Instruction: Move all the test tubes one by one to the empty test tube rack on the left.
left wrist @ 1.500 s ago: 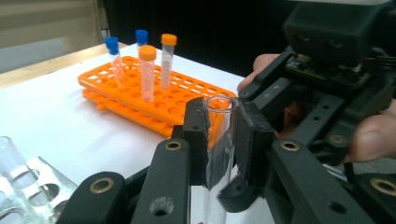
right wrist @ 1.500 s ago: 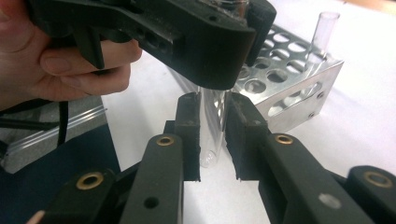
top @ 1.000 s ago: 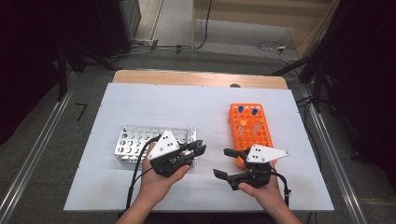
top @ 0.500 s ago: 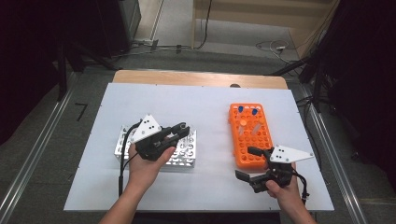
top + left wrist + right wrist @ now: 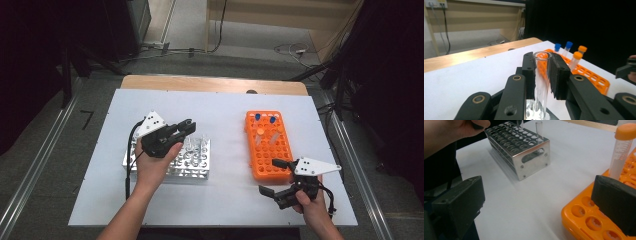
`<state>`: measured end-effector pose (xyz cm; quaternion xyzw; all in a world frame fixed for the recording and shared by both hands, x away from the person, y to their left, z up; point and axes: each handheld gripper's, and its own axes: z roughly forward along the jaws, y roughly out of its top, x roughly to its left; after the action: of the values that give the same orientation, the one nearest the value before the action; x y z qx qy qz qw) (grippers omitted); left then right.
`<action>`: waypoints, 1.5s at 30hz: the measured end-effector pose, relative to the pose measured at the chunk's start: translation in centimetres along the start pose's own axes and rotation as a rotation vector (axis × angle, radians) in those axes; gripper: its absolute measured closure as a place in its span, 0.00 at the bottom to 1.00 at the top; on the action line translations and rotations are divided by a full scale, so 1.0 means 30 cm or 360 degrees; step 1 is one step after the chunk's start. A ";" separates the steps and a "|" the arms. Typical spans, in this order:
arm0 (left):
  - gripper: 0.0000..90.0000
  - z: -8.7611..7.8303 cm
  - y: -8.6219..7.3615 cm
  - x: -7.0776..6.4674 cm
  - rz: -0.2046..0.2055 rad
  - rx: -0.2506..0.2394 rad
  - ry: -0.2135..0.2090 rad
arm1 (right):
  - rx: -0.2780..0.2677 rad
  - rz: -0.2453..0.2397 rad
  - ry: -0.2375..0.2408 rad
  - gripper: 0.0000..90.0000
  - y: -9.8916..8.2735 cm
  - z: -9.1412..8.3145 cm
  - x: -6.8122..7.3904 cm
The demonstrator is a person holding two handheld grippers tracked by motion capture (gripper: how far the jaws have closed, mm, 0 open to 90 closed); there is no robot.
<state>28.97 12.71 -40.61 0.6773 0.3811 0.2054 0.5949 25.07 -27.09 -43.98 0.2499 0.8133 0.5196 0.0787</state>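
Clear glass test tube (image 5: 541, 75) — open-mouthed, thin-walled, round-rimmed — stands upright between the jaws of your left gripper (image 5: 186, 128), whose ribbed black pads are closed tight against its sides just below the rim. In the high view that gripper hovers over the far edge of the shiny perforated metal rack (image 5: 196, 165), a boxy steel frame with rows of round holes and riveted end plates; whether the tube's foot has entered a hole you cannot tell. Another bare glass tube (image 5: 539, 130) already stands in a corner hole of that rack.

Your right gripper (image 5: 274, 176) holds nothing: its jaws have just been opening and now stand wide apart, matte black blocks with only the white tabletop (image 5: 225, 115) between them. It sits at the near corner of the orange plastic rack (image 5: 267, 150) — glossy, moulded, with toothed round wells. Capped plastic tubes rise from it, two blue-topped (image 5: 568, 45) and two orange-topped (image 5: 582, 48).
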 end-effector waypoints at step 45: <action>0.84 0.121 -0.070 -0.027 0.0094 0.0343 0.0197 | -0.0020 0.0034 -0.0061 0.00 -0.018 -0.021 -0.034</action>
<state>30.57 9.74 -43.25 0.7342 0.4167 0.2223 0.4877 25.53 -28.27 -44.33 0.2678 0.8056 0.5207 0.0902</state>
